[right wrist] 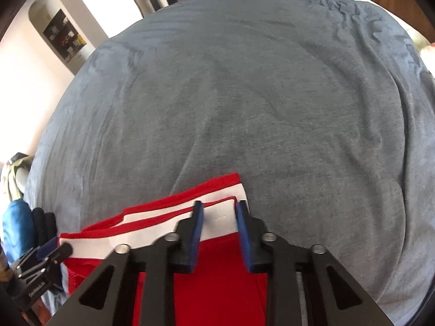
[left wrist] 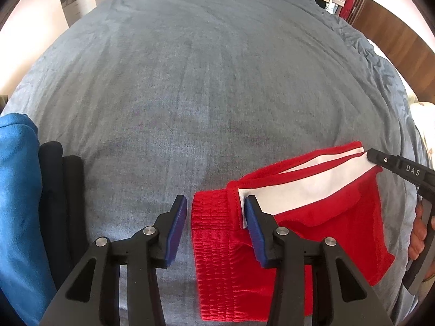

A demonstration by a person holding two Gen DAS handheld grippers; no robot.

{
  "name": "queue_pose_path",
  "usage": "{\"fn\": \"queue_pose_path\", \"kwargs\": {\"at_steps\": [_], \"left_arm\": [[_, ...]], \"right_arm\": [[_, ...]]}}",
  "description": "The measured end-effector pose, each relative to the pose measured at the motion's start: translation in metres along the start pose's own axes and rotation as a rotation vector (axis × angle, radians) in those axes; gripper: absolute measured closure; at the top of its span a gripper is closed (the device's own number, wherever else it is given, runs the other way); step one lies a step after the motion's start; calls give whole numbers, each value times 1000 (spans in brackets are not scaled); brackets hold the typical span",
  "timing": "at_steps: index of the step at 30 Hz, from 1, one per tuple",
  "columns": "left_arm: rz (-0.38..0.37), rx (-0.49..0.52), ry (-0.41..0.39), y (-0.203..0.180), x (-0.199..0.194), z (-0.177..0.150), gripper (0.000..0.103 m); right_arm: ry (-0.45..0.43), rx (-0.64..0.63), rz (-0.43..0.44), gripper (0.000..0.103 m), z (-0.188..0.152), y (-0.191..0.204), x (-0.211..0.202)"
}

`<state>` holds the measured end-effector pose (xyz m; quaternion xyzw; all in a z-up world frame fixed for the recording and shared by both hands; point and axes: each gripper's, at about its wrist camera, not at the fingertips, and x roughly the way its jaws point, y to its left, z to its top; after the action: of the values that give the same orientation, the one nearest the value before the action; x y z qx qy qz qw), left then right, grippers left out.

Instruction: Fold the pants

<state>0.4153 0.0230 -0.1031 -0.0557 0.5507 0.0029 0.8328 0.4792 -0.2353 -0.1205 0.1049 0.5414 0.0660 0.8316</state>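
the left tongs (left wrist: pixel 216 212) stand parted, released, their blue pads (left wrist: pixel 178 225) wide of each other. the elastic waistband end of the red pants (left wrist: pixel 217 258) lies between and below them on the bed; the left pad hangs over bare bedcover just beside the waistband's edge, the right pad sits over the white stripe where it meets the waistband. neither pad presses on the cloth.

the right tongs (right wrist: pixel 217 212) are parted a little, with the white stripe (right wrist: pixel 217 222) of the pants showing in the gap; their pads do not visibly pinch it, so they read as released. they sit at the far corner of the folded pants, where the red hem and white stripes end. in the left wrist view the same tongs (left wrist: pixel 371 154) touch that corner, and their black body bears the letters "das". a hand (left wrist: pixel 420 233) grips the handle at the frame's right edge.

the pants lie folded, a compact red bundle with broad white side stripes, near the front edge of the grey-blue bedcover (left wrist: pixel 206 81).

to the left lie a folded blue garment (left wrist: pixel 19 203) and a dark one (left wrist: pixel 59 190), side by side. a small white label on the left tongs in the right wrist view is too blurred to read. no containers are in view.
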Motion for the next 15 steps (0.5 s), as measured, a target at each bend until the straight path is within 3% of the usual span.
{"fn": "queue_pose_path", "kwargs": {"at_steps": [8, 15], "left_arm": [[-9, -20, 1, 0, 1, 2, 56], [24, -41, -5, 6, 10, 8, 48]], "right_arm": [[-80, -8, -29, 95, 12, 5, -19], [-82, 0, -52, 95, 31, 4, 5]]}}
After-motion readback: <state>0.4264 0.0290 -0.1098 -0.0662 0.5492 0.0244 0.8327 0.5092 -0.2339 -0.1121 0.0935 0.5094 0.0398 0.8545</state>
